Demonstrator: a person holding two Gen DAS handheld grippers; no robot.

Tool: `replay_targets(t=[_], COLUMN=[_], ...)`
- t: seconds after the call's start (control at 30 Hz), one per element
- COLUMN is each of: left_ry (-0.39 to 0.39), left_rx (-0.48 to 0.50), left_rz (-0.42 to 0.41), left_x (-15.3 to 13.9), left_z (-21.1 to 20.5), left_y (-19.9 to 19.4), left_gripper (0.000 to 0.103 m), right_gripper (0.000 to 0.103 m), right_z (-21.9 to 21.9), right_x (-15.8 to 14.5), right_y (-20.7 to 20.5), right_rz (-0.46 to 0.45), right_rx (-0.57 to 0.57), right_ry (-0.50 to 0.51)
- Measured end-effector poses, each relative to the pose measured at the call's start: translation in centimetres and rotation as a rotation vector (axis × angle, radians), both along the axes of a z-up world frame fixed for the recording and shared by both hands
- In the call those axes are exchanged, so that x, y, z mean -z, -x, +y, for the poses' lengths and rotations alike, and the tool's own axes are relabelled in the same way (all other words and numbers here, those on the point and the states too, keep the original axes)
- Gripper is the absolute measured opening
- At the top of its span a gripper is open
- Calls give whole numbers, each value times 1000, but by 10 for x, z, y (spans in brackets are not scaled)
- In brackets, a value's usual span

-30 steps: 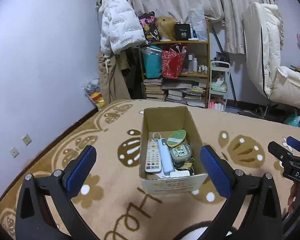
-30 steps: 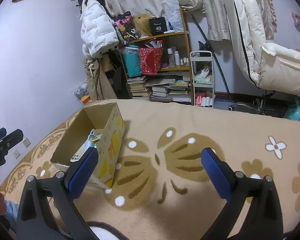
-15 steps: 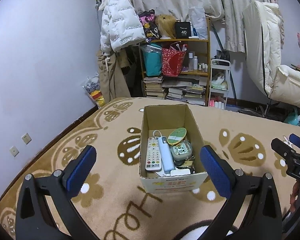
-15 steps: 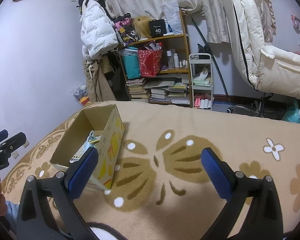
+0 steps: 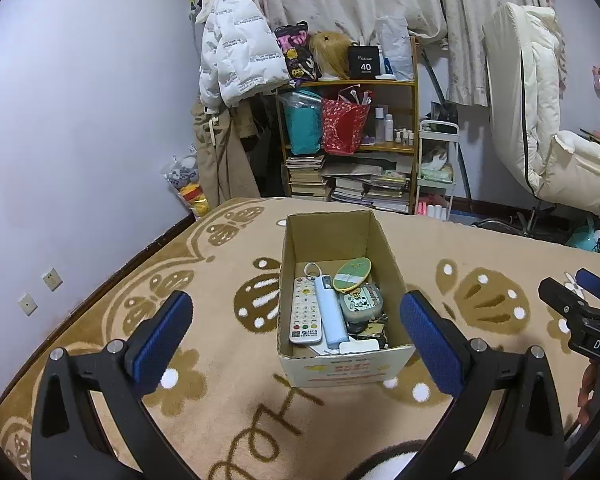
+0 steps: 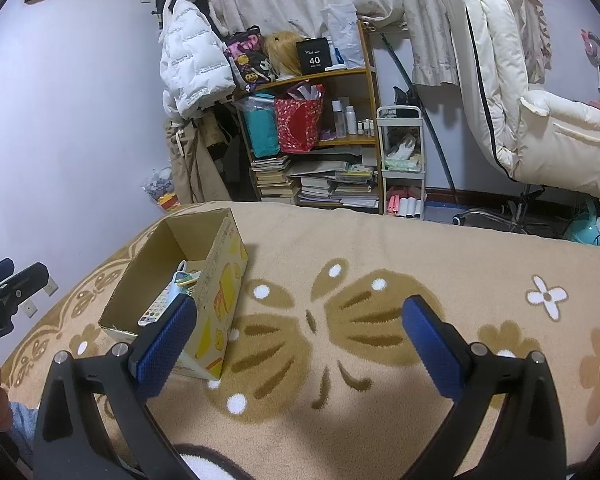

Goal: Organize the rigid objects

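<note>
An open cardboard box (image 5: pixel 328 236) stands on the patterned beige carpet, straight ahead in the left wrist view. Inside lie a white remote (image 5: pixel 305 316), a light blue stick-shaped device (image 5: pixel 331 316), a green oval case (image 5: pixel 352 274), a small grey tin (image 5: pixel 360 303) and other small items. My left gripper (image 5: pixel 296 336) is open and empty, held above the carpet just in front of the box. My right gripper (image 6: pixel 300 340) is open and empty, to the right of the box (image 6: pixel 220 276), and also shows in the left wrist view (image 5: pixel 580 312).
A wooden shelf (image 5: pixel 380 140) with books, bags and bottles stands at the back wall. A white puffer jacket (image 5: pixel 236 56) hangs to its left. A small white cart (image 6: pixel 404 160) and a white padded chair (image 6: pixel 540 120) are at the back right.
Both grippers have drawn back and up a little, so the box looks slightly farther off. Both stay open and empty.
</note>
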State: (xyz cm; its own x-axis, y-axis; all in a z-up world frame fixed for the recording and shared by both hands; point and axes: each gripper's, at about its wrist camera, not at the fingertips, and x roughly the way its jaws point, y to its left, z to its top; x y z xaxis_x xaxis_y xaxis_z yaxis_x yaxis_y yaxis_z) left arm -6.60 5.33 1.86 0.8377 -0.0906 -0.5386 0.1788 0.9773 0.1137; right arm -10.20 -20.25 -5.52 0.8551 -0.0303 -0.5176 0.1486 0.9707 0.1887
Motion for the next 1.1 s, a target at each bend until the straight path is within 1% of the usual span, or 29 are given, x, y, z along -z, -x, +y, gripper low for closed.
replay_targets(t=[1.1], left_ry=[-2], left_rx=[-2], left_rz=[-12], left_x=[2], left_z=[2], left_y=[1], left_gripper=[103], right_gripper=[103], right_z=[-1], right_x=[0], right_y=[1], right_rz=[3], right_rx=[-1], right_ry=[-4])
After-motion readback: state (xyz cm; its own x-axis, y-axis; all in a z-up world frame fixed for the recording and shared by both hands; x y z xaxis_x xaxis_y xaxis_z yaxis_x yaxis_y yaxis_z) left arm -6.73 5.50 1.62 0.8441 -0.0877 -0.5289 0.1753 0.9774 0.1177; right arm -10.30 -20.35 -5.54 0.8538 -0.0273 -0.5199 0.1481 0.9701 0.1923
